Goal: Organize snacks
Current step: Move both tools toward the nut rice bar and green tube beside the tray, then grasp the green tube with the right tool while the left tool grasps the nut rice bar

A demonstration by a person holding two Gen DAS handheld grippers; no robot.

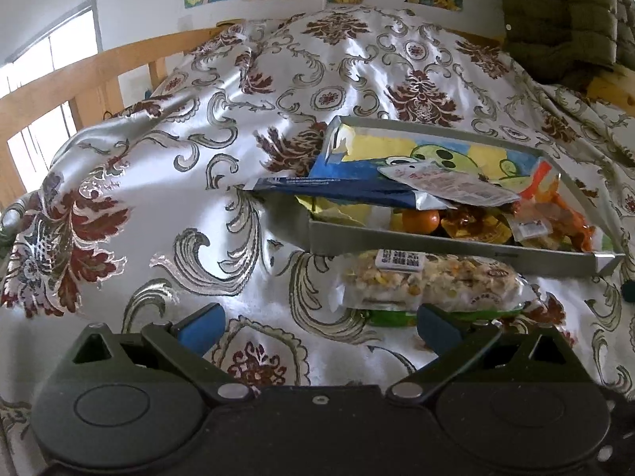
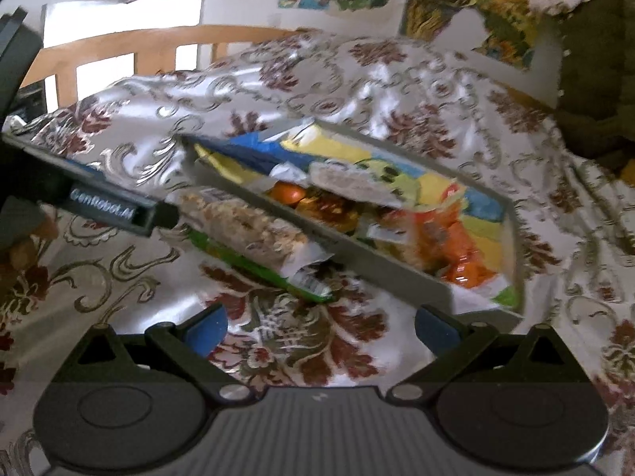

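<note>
Tray [image 1: 456, 244] on the bedspread [image 1: 158, 182] is already piled with snacks; a clear grain-bar pack [image 1: 428, 281] lies outside against its near wall, on a green packet [image 2: 254, 267]. Left gripper [image 1: 319, 325] and right gripper [image 2: 319, 327] both gape wide, empty. Next, I'd judge: close on the pack, lift into tray.

The green packet [image 1: 391, 316] is largely covered by the clear snack bag [image 1: 428, 279] lying on it, so its print cannot be read. The orange fruit [image 1: 420, 220] in the tray [image 1: 436, 240] is half hidden beneath the blue packet [image 1: 337, 188]. The right wrist view is blurred throughout. The left tool [image 2: 79, 194] is cut off by that view's left edge.
</note>
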